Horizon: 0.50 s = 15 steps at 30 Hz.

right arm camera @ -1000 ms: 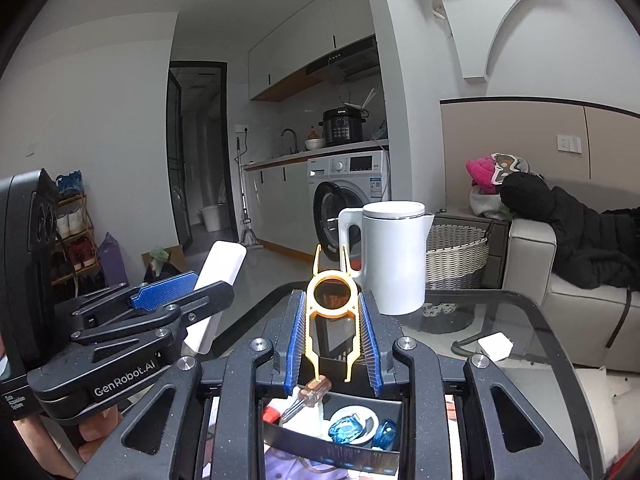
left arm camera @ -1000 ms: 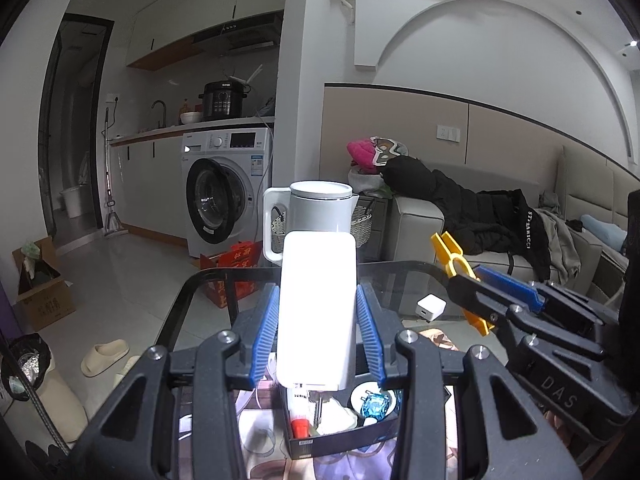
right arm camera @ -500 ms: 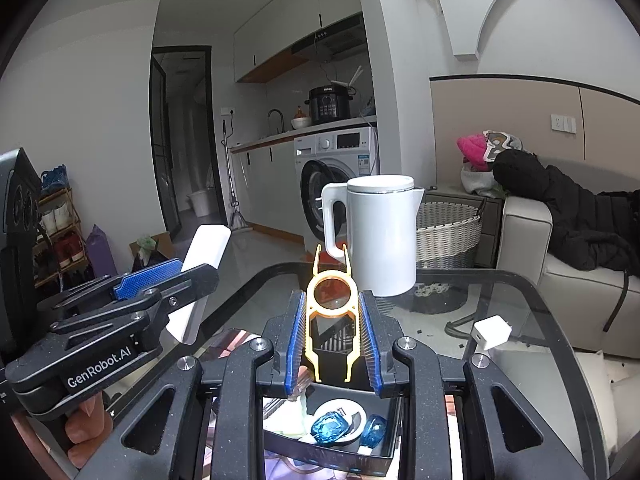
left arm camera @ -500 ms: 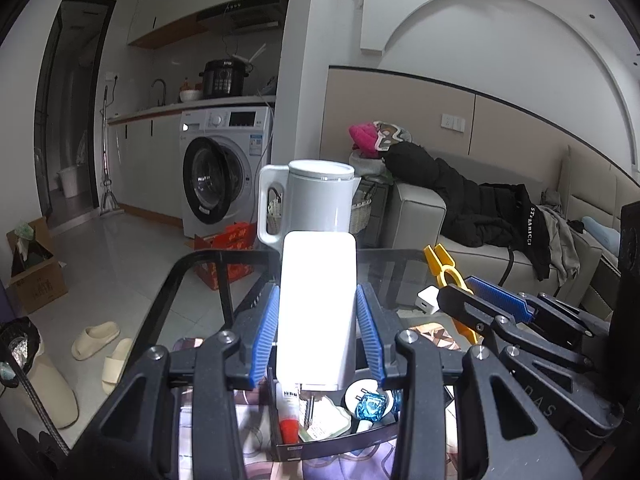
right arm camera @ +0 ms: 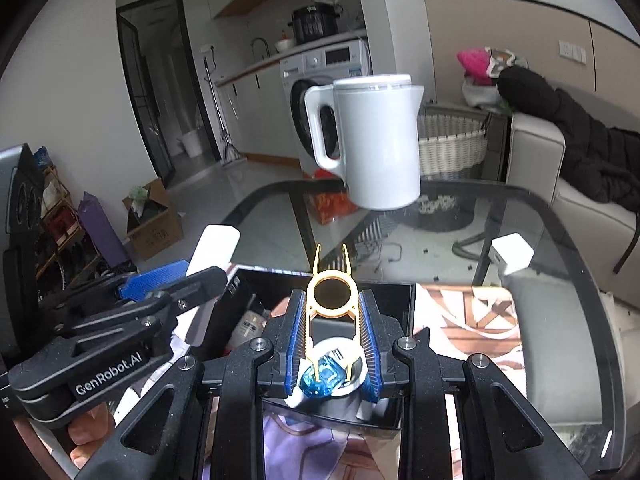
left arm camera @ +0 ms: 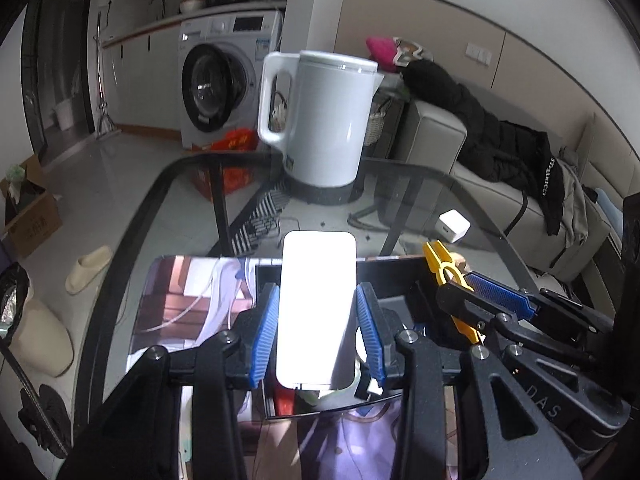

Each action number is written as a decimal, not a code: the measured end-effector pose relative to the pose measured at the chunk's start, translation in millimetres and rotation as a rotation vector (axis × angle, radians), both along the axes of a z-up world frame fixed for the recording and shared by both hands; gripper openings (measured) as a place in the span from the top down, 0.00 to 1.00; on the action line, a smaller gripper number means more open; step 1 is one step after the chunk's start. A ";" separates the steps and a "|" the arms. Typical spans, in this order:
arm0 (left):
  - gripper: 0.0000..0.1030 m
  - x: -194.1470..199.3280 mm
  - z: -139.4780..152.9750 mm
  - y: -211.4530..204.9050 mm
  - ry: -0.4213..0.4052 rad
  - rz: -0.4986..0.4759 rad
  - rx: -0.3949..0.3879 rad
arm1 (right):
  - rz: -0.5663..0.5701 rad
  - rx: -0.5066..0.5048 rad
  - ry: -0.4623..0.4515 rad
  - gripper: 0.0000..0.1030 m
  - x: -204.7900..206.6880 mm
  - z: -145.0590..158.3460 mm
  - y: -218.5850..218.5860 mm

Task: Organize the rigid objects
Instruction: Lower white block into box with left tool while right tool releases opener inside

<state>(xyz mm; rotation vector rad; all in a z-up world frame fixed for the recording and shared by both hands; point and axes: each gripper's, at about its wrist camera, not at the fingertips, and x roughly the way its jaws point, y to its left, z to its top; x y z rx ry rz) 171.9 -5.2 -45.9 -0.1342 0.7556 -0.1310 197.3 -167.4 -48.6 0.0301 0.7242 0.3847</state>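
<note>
My left gripper has its blue pads closed on the long sides of a white slab, which stands up between them and tilts away from the camera. It hangs over the left part of the black box. That box sits on a printed mat at the near edge of the glass table.

My right gripper, just to the right, is nearly closed and pinches a yellow clip by its two thin legs; ring and prongs stick out past the fingertips. Clip hangs over the middle of the box. Below it in the box: a white dish with a blue faceted piece.

At the far edge of the table stands a white kettle. Toward the right edge lies a small white cube, well apart from the box.
</note>
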 end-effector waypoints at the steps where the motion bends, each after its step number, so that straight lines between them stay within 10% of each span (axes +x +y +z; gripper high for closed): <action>1: 0.63 1.4 -2.5 -1.1 0.008 -0.004 0.002 | 0.002 0.002 0.024 0.75 2.1 -5.5 -0.4; 15: 0.64 8.2 -32.6 -11.3 0.173 -0.053 0.033 | 0.044 -0.071 0.200 0.75 18.1 -51.5 7.6</action>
